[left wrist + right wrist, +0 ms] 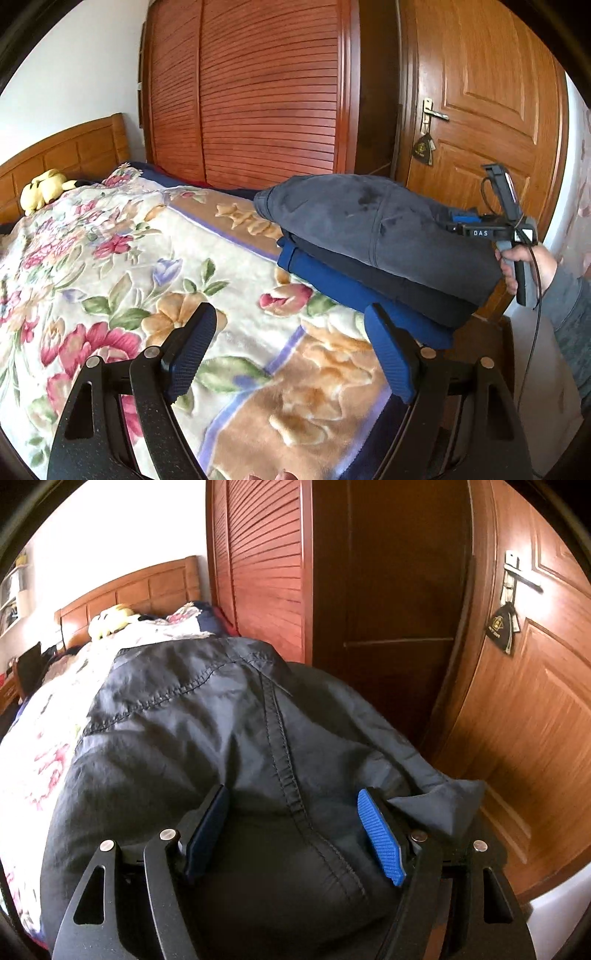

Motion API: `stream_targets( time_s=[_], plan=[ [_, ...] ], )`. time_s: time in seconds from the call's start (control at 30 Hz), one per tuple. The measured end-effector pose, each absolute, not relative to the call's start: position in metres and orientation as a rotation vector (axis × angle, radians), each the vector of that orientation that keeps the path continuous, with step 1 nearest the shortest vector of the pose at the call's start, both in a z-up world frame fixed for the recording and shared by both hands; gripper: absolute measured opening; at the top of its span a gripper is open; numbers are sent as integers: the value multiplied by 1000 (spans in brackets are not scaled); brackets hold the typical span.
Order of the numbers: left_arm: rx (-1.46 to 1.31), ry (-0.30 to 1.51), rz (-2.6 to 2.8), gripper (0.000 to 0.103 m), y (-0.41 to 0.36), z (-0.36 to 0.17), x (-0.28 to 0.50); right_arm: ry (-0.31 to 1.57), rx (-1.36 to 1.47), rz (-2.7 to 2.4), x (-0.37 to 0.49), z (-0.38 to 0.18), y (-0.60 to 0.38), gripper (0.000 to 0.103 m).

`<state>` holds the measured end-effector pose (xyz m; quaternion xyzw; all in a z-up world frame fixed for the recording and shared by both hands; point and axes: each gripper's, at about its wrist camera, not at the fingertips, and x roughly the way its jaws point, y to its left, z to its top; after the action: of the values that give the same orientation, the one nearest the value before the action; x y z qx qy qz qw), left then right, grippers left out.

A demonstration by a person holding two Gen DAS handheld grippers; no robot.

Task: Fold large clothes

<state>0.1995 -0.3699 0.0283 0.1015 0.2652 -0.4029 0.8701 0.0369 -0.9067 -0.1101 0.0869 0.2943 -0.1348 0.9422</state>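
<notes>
A stack of folded clothes lies at the foot corner of the bed: a grey-blue garment point(369, 221) on top, a dark navy one point(406, 291) under it and a bright blue one point(332, 284) at the bottom. My left gripper point(291, 314) is open over the floral blanket point(129, 277), just left of the stack, with nothing between its fingers. My right gripper point(293, 792) is open low over the top garment point(184, 738), whose seam runs between the wide-apart pads. In the left wrist view the right gripper point(465, 225) shows at the stack's far right, held by a hand point(517, 258).
A slatted red-brown wardrobe point(258, 92) stands behind the bed, with a wooden door point(480, 92) and its handle point(436, 112) to the right. A yellow plush toy point(40, 192) lies by the headboard point(62, 151). The bed's dark wooden corner point(480, 343) sits below the stack.
</notes>
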Motion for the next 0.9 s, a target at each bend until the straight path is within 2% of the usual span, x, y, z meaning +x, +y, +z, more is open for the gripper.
stream_targets(
  time_s=[0.2, 0.5, 0.9],
  plan=[
    [192, 562, -826, 83, -356, 25, 194, 627, 138, -322, 37, -100, -901, 74],
    [177, 585, -784, 83, -327, 14, 188, 525, 61, -375, 9, -75, -846, 76],
    [144, 644, -614, 83, -236, -5, 184, 474, 69, -246, -5, -69, -731, 82]
  ],
)
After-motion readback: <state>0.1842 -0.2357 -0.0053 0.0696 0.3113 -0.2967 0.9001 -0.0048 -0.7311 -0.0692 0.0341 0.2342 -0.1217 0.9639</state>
